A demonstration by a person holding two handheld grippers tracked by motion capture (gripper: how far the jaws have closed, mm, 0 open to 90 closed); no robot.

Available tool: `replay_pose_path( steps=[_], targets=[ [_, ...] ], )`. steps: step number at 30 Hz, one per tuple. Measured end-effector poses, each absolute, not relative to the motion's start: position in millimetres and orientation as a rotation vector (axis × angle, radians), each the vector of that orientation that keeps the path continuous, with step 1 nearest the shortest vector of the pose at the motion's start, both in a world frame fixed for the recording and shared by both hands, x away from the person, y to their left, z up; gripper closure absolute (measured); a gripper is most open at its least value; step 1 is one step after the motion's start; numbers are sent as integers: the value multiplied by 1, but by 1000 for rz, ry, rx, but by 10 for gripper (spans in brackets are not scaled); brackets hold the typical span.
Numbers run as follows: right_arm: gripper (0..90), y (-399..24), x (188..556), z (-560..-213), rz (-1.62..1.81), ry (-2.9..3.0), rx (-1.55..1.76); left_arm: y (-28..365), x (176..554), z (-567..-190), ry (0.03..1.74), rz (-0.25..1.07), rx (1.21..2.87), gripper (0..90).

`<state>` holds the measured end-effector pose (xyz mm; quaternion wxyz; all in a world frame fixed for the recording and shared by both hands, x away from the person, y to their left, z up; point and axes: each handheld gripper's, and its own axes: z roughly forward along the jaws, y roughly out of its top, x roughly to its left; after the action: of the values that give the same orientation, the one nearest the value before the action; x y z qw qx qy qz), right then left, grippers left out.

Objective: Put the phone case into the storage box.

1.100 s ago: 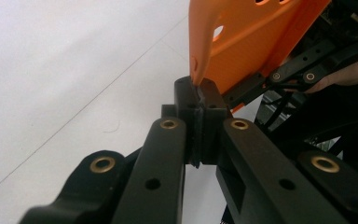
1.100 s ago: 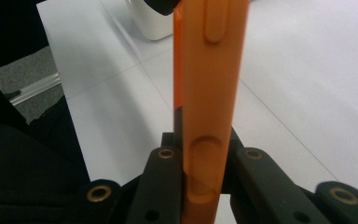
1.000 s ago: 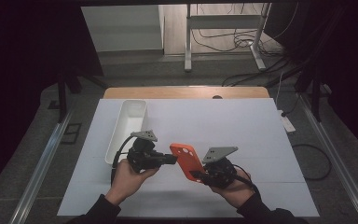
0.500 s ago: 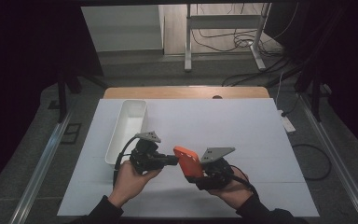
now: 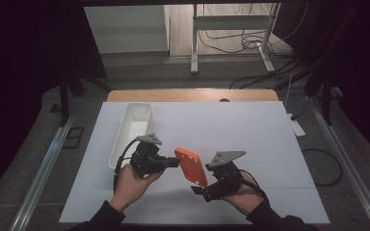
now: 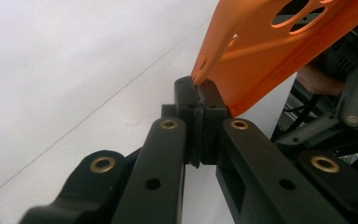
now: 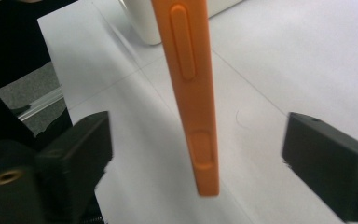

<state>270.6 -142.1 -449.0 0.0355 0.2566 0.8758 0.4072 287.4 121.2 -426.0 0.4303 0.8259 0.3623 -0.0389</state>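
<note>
While the left gripper (image 5: 173,162) pinches a corner of the orange case (image 5: 191,166), holding it edge-up above the table, the right gripper (image 5: 200,188) has just been opening; its jaws now stand wide to either side of the case's lower end, touching nothing. So the handover looks done, by my reading: the case hangs from the left alone. What seems left is carrying it off, perhaps to the white bin (image 5: 131,132) beyond the left gripper. Underneath lies a white sheet (image 5: 270,144) on a wooden table (image 5: 192,95), amid dark room, cables behind.
</note>
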Motion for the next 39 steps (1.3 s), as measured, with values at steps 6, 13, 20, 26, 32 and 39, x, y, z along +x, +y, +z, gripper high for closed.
replay_pose_path(
  steps=[6,13,20,26,32,39],
  targets=[
    [36,-147,270,-449,1261,2678,792,124,289,-426,897,-83,2071,894],
    [18,-158,268,-448,1242,2662,796,130,291,-425,911,-54,2065,894],
    [9,-168,266,-445,1241,2638,812,136,293,-424,938,-31,2055,894],
    [5,-176,264,-445,1216,2633,815,142,297,-423,951,-24,2051,894],
    [4,-182,261,-444,1209,2621,814,146,299,-421,958,-19,2050,893],
    [3,-190,258,-443,1186,2613,814,150,302,-418,967,-5,2045,894]
  ],
)
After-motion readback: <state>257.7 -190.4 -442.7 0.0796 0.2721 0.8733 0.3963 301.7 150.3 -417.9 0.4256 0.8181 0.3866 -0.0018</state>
